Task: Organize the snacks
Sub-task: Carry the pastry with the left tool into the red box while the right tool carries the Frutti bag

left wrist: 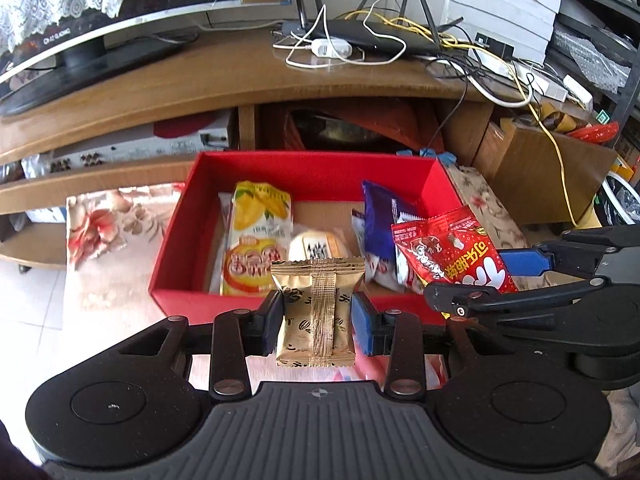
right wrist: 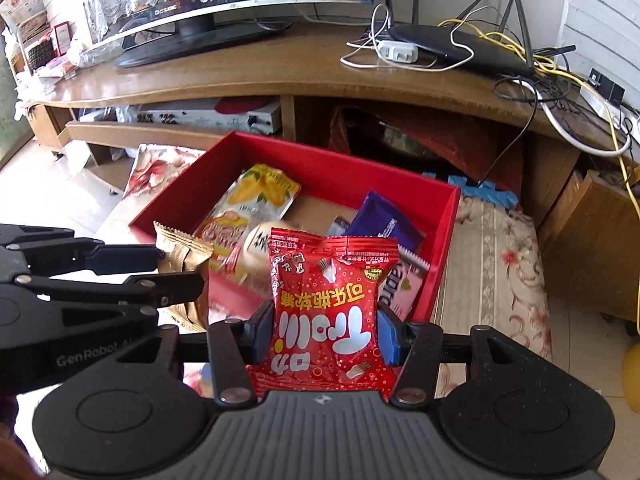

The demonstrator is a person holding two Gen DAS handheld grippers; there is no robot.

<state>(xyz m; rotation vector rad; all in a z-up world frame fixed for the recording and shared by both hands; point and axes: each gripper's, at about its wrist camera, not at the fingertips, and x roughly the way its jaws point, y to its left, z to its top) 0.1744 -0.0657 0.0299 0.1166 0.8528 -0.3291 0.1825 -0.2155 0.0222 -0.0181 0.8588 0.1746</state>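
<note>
- Left wrist view: left gripper [left wrist: 317, 319] pinching a small gold snack packet [left wrist: 316, 314] between its 2 pads, 1 black, 1 blue.
- Gold packet upright, crimped zigzag top edge, ribbed seam down the middle, dark leaf-like prints on shiny foil; held above the near wall of the red box [left wrist: 248, 304].
- Red box open-topped, bright red walls inside and out, brown cardboard floor, sitting on a floral cloth [left wrist: 100, 232] in front of a wooden TV stand [left wrist: 224, 80].
- Inside the box: yellow mango-print bag [left wrist: 260, 216] lying along the left side, orange-and-yellow packet [left wrist: 248, 268] below it, round white wrapped bun [left wrist: 316, 246] in the middle, purple packet [left wrist: 380, 220] leaning at the right.
- Right wrist view: right gripper [right wrist: 326, 334] clamped on a red candy bag [right wrist: 326, 304], pads pressing both side edges.
- Red bag glossy, printed with large white and yellow characters seen upside down, small bottle drawings, round yellow badge near 1 corner, crimped edge on top; held over the near right part of the box.
- Same red bag seen in the left wrist view at the right, beside the purple packet, with the other gripper's black fingers around it.
- Pink-and-white wrapper [right wrist: 402, 286] just behind the red bag in the right wrist view.
- On the stand: black router [left wrist: 376, 34] with antennas, white adapter [left wrist: 330, 47], tangled white and yellow cables, monitor base at the left.
</note>
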